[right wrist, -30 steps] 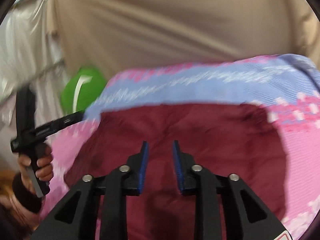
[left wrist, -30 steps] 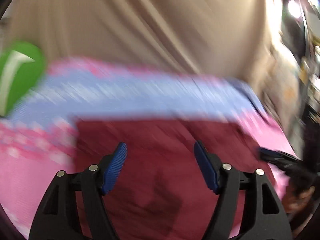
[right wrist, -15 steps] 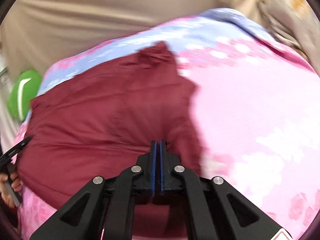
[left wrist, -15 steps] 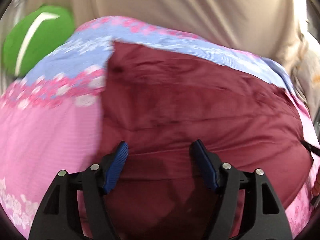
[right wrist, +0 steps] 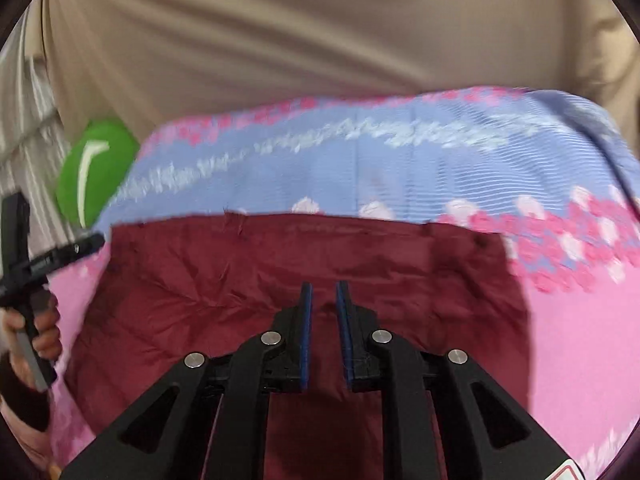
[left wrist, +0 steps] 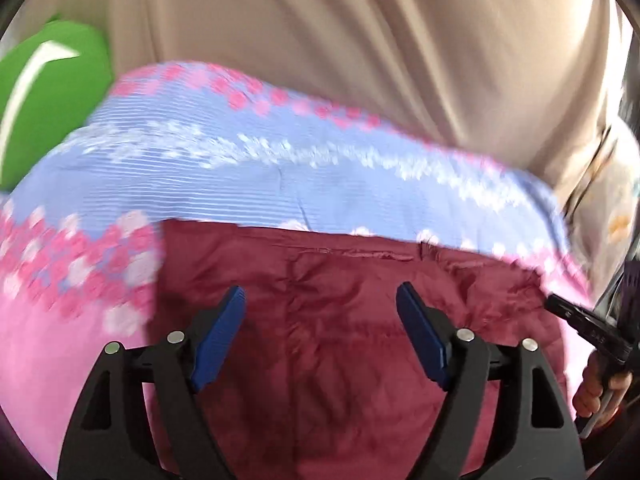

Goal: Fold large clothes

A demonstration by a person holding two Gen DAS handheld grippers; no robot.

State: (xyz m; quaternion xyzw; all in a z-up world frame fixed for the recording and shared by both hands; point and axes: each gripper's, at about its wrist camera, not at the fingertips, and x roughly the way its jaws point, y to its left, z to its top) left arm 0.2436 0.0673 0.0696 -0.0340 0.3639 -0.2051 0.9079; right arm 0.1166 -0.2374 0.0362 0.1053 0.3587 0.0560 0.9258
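Observation:
A dark red garment [left wrist: 340, 320] lies folded flat on a pink and blue flowered bedspread [left wrist: 280, 176]; it also shows in the right wrist view [right wrist: 280, 272]. My left gripper [left wrist: 320, 300] hovers over the garment with its blue pads wide apart and nothing between them. My right gripper [right wrist: 323, 292] hovers over the garment's near part with a narrow gap between its pads, holding nothing. The right gripper also shows at the edge of the left wrist view [left wrist: 576, 320], and the left gripper at the edge of the right wrist view [right wrist: 80, 246].
A beige curtain [left wrist: 360, 40] hangs behind the bed. A green cushion [left wrist: 44, 92] sits at the bed's far left corner, also seen in the right wrist view [right wrist: 94, 168]. The bedspread [right wrist: 580, 340] stretches right of the garment.
My right gripper was shut low on the garment's edge half a second ago; now it is slightly open and raised. Both views have swung back to face the garment's far edge.

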